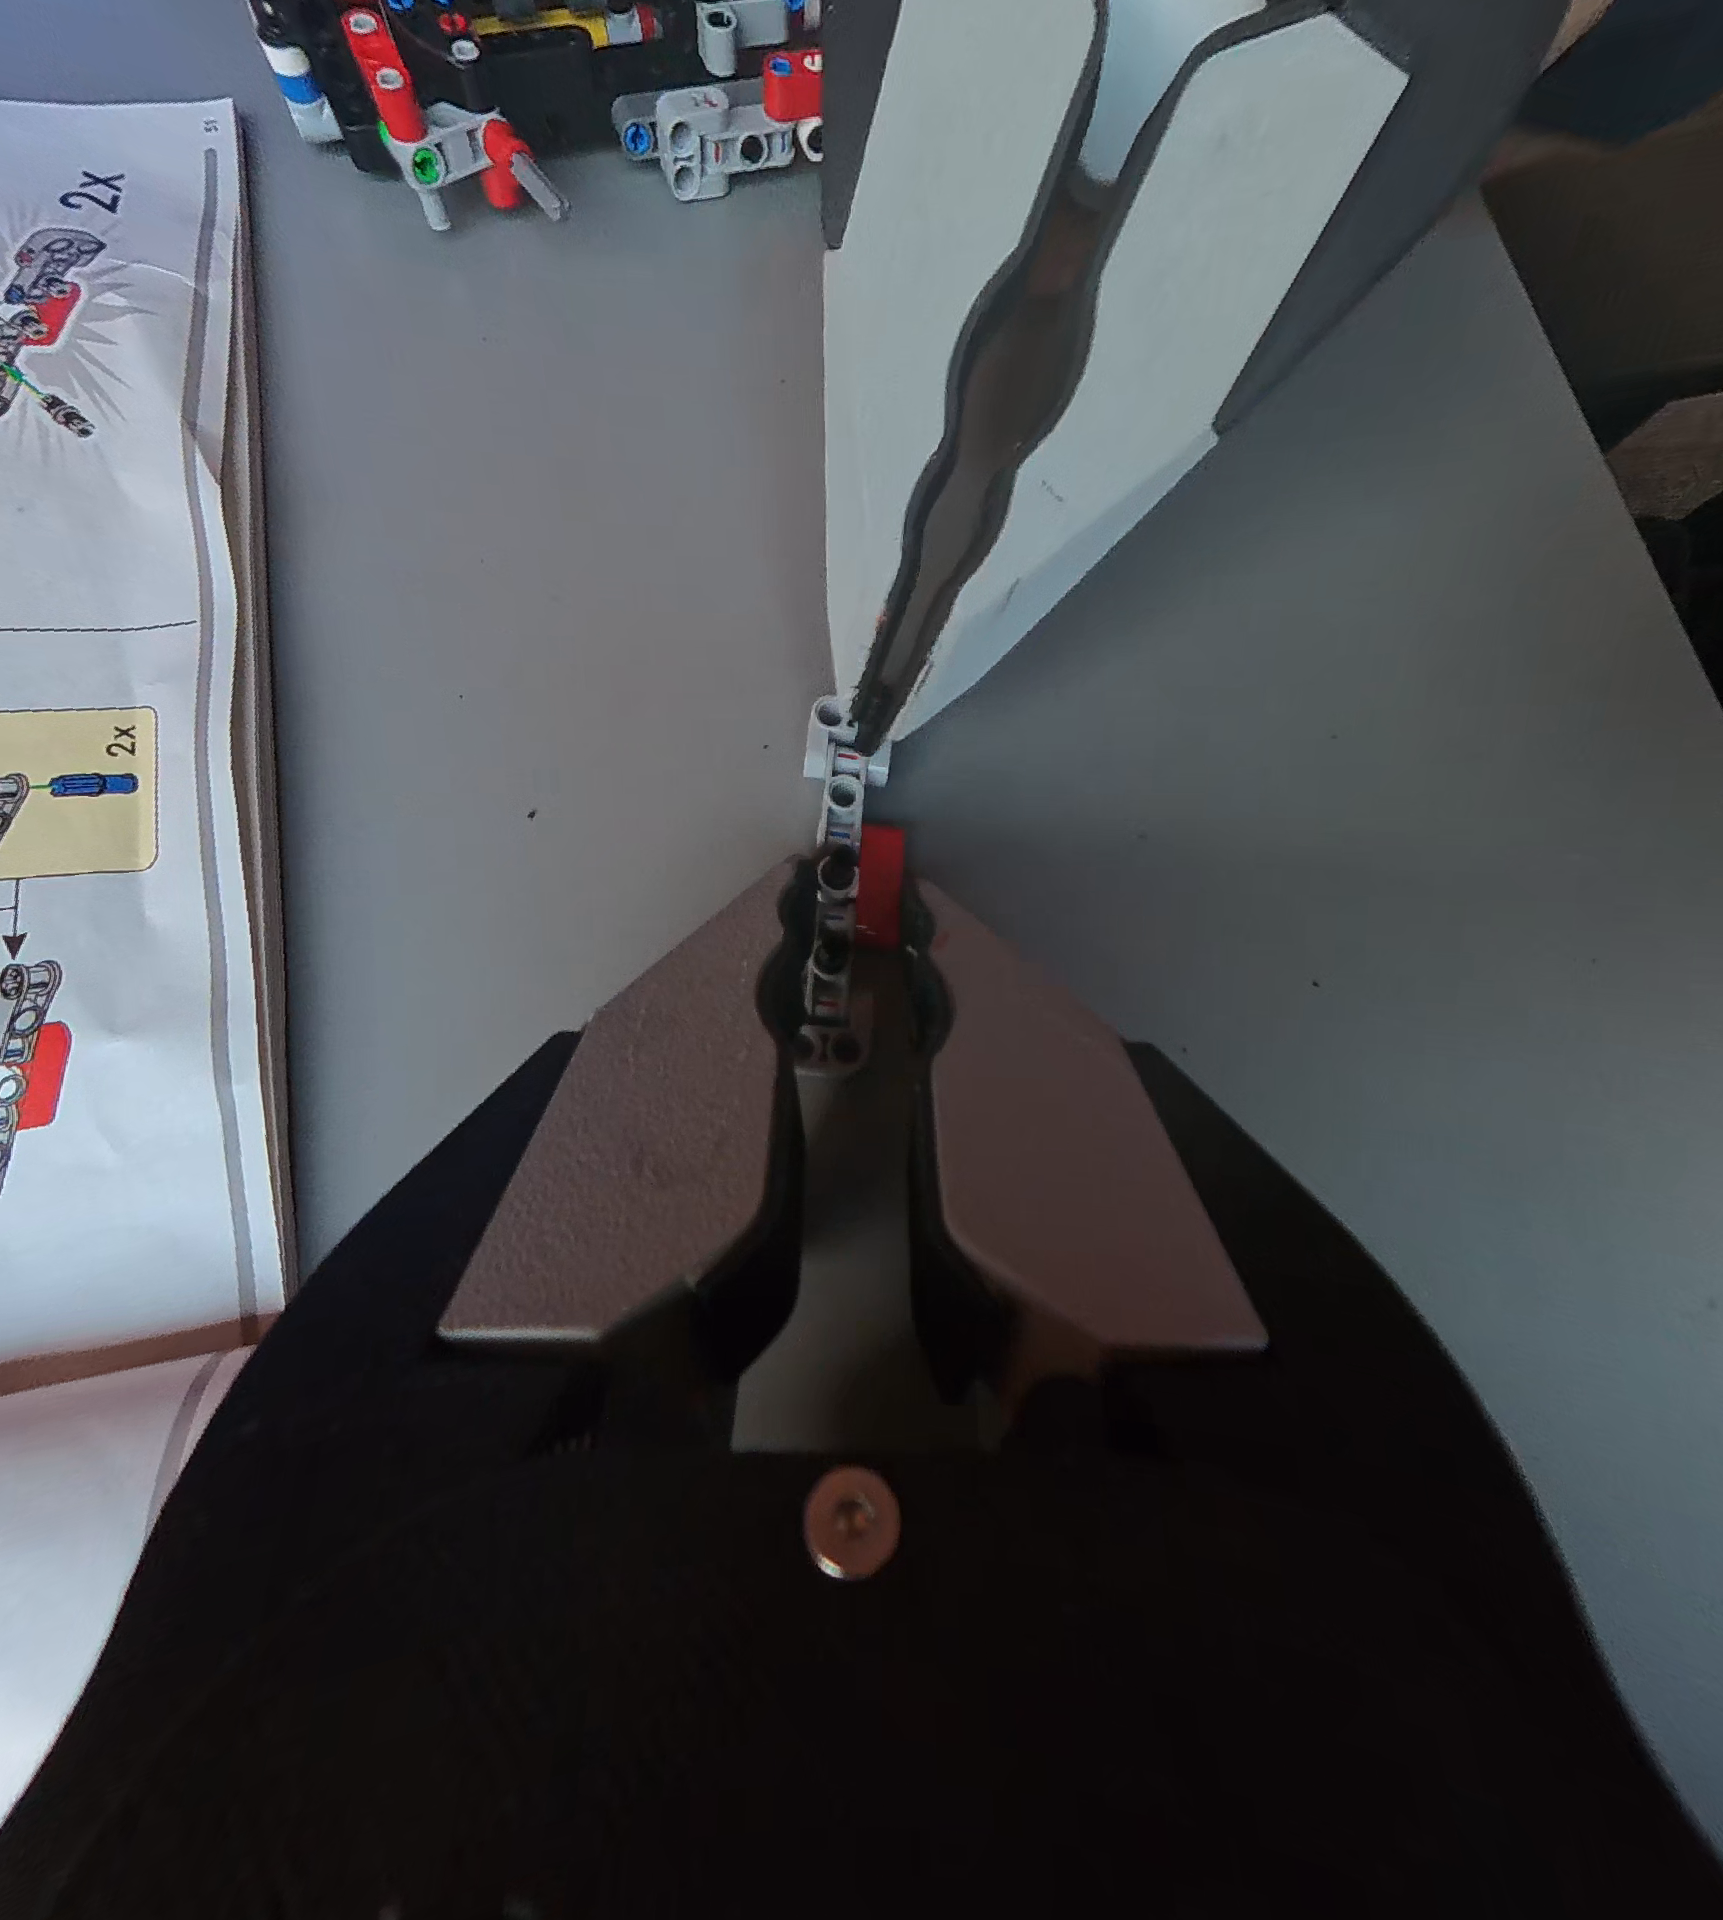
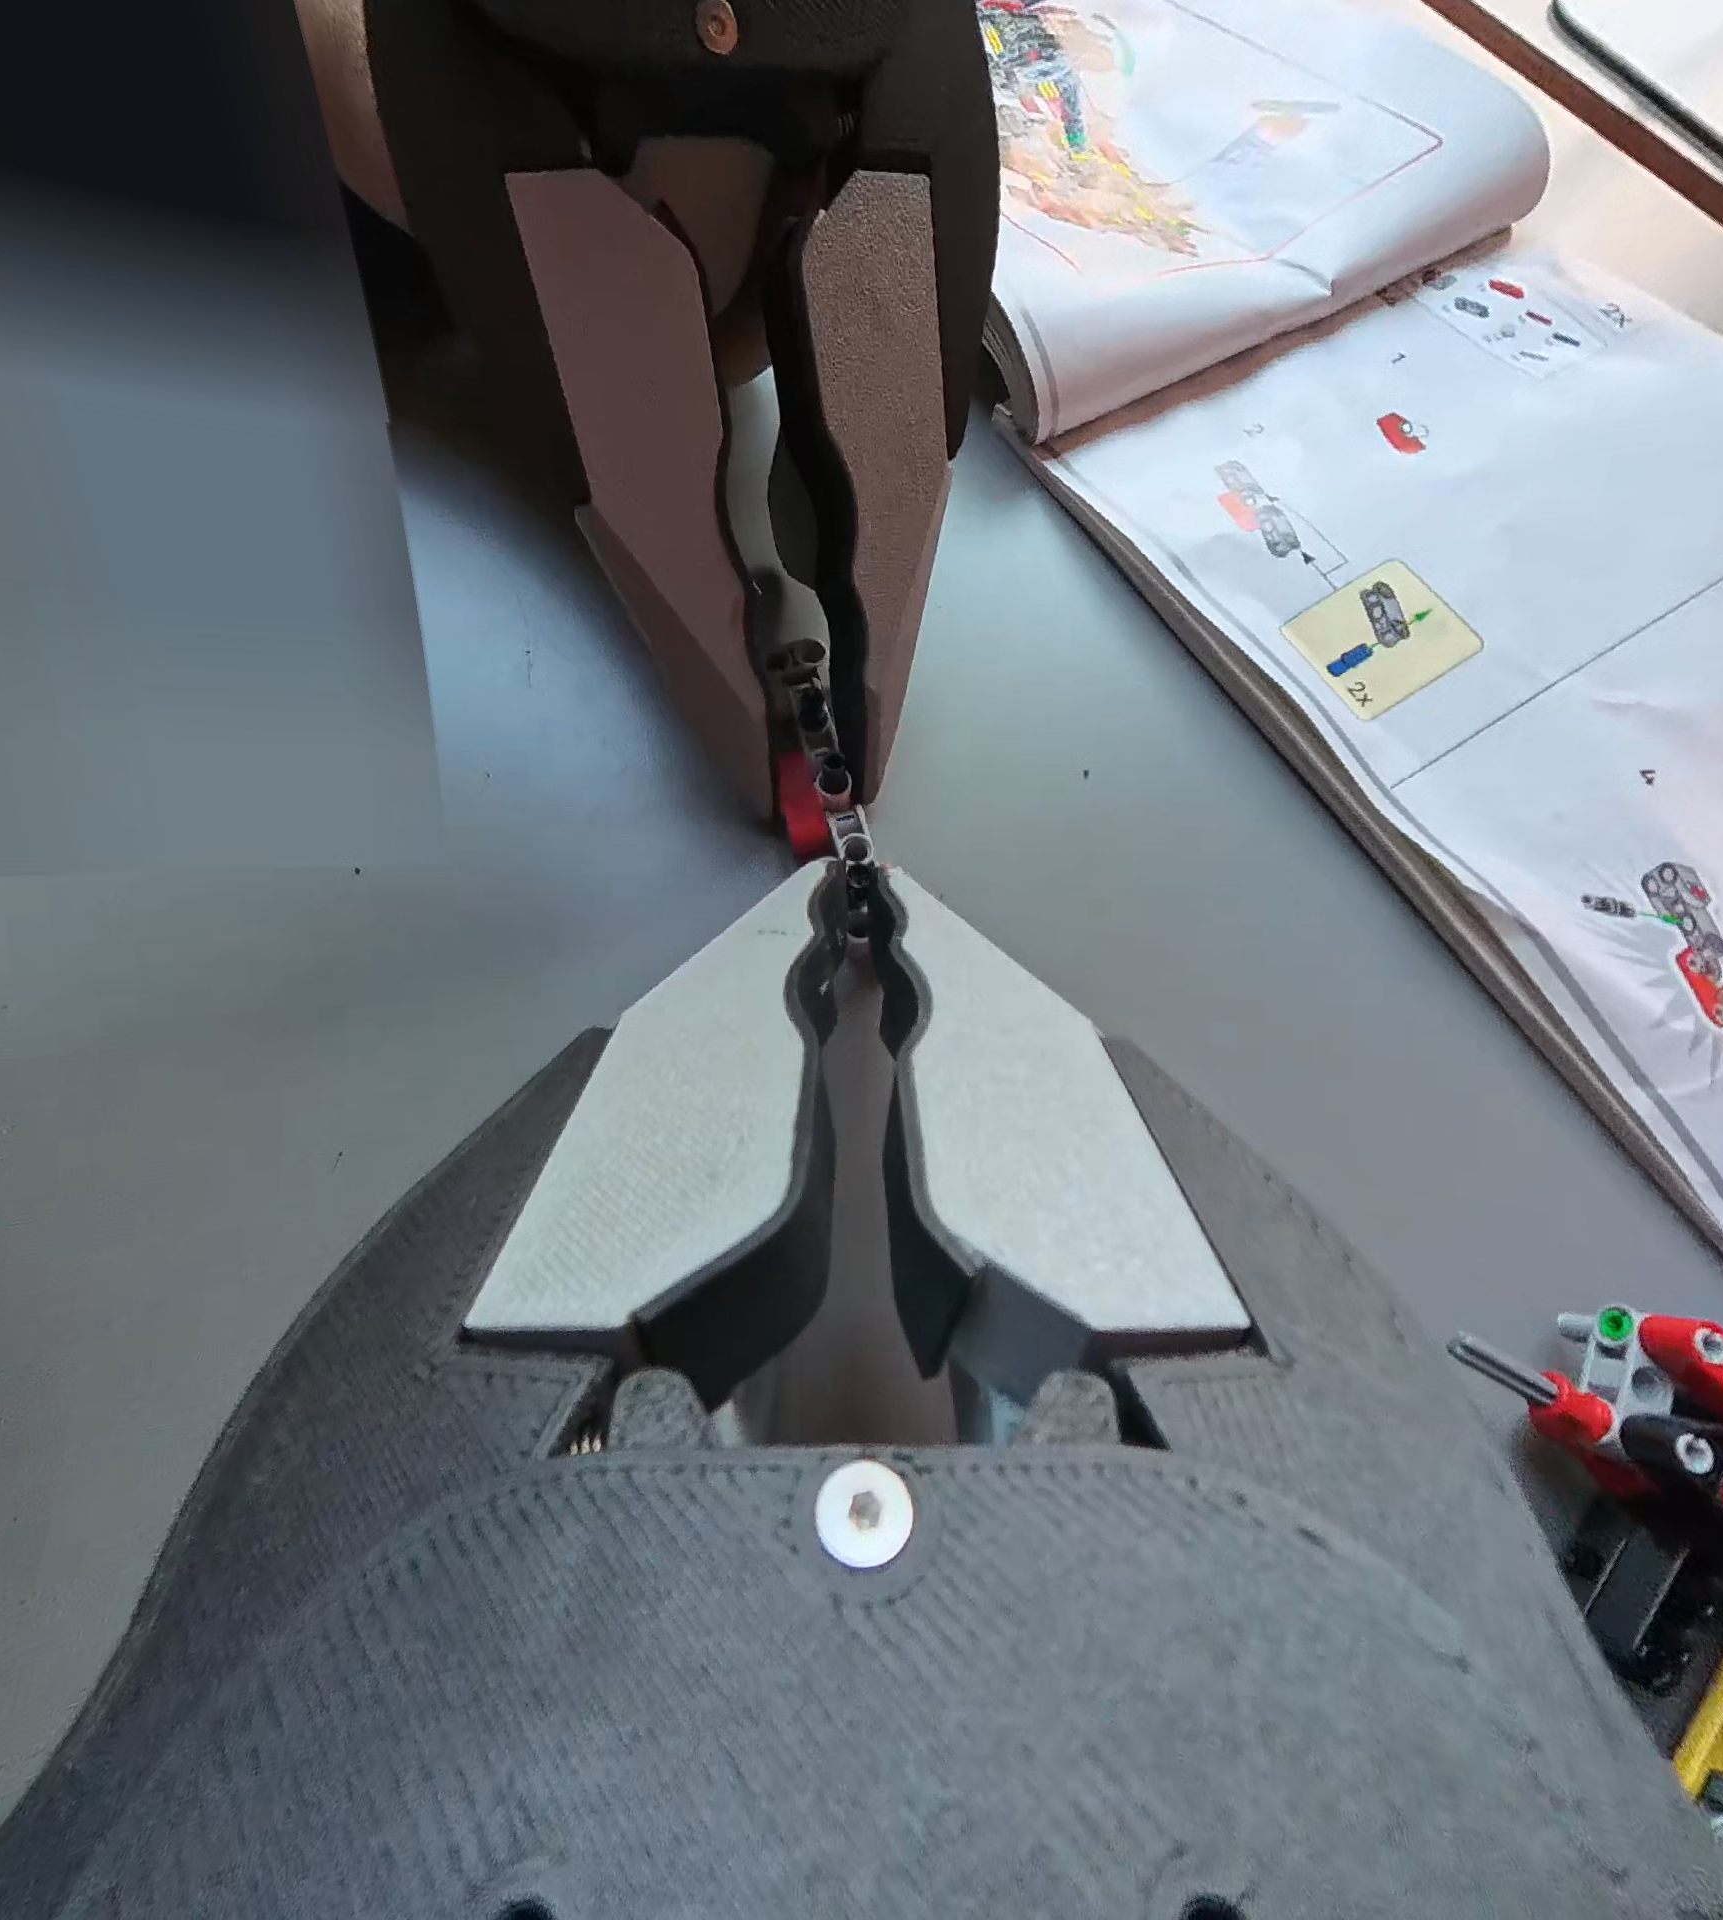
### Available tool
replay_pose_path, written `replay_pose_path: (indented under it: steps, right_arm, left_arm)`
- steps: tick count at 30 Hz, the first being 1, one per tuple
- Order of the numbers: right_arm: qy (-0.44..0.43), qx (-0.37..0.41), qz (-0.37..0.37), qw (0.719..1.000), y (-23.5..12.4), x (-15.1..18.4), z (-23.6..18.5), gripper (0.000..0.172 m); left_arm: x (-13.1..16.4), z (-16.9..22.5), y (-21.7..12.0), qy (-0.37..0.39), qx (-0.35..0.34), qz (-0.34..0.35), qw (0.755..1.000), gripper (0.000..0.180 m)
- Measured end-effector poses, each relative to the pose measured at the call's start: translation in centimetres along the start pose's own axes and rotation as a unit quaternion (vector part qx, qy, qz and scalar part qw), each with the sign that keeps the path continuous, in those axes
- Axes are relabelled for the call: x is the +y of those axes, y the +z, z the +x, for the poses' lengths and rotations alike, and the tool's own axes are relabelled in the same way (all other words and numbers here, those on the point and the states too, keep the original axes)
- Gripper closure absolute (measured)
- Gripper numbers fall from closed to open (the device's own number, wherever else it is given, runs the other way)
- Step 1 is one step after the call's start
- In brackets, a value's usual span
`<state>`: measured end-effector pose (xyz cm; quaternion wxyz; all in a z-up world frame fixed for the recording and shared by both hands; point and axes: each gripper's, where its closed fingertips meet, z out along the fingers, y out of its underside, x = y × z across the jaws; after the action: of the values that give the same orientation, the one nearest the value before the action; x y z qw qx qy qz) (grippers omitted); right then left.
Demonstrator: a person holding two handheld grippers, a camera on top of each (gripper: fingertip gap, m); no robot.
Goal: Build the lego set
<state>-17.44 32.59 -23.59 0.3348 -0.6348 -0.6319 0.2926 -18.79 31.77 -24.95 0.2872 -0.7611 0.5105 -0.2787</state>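
My left gripper, with brown fingers, is shut on a small grey beam assembly that has a red piece on its side. It holds the assembly just above the grey table. My right gripper, with white fingers, faces it tip to tip and is shut on the far end of the same assembly. The red piece shows at the left gripper's tips in the right wrist view. The right gripper comes in from the top of the left wrist view.
An open instruction booklet lies on the table to the left of my left gripper; it also shows in the right wrist view. A partly built black, red and grey model stands behind it. The table's edge runs on the right.
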Motion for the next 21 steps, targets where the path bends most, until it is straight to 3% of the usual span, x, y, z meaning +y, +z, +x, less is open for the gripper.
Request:
replay_pose_path:
  steps: [21]
  right_arm:
    - [0.003,-0.002,0.001,1.0,1.1,-1.0,0.4,0.17]
  left_arm:
    - [0.0,0.0,0.0,-0.007,0.004,0.001,1.0,0.167]
